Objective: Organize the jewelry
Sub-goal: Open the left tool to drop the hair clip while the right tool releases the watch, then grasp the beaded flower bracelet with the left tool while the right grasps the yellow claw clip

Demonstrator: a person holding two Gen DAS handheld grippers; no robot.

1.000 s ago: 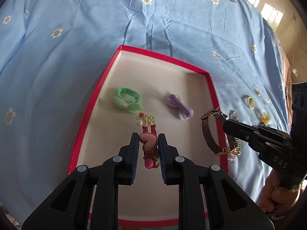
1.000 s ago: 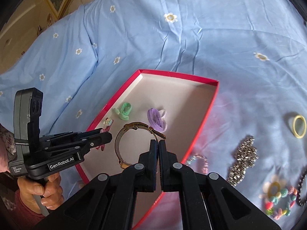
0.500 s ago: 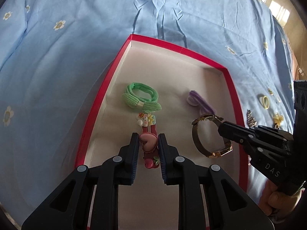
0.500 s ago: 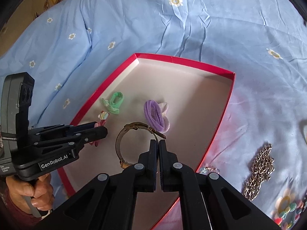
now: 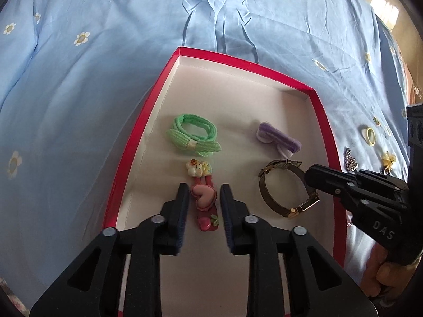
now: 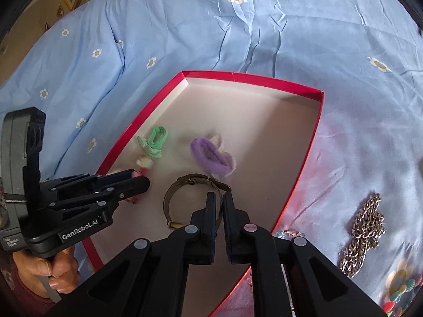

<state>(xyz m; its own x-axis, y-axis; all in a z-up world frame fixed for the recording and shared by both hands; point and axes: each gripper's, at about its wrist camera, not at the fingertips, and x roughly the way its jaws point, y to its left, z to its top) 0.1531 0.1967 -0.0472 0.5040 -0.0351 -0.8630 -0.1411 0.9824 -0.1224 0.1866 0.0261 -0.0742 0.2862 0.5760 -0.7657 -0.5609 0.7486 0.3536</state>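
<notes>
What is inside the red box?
Inside the red box: a green hair tie, a purple hair tie, a pink heart clip and a watch. Gripper arms cover the near floor.

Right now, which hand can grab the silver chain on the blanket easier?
Probably right. The right gripper, jaws just opening around the watch band, is by the box side nearest the silver chain. The left gripper, jaws just opening around the pink clip, is farther away.

One red box point(image 5: 325, 121); inside: two hair ties, green point(image 5: 194, 134) and purple point(image 5: 280, 138), one pink clip point(image 5: 205, 200), one bracelet point(image 5: 288, 189).
</notes>
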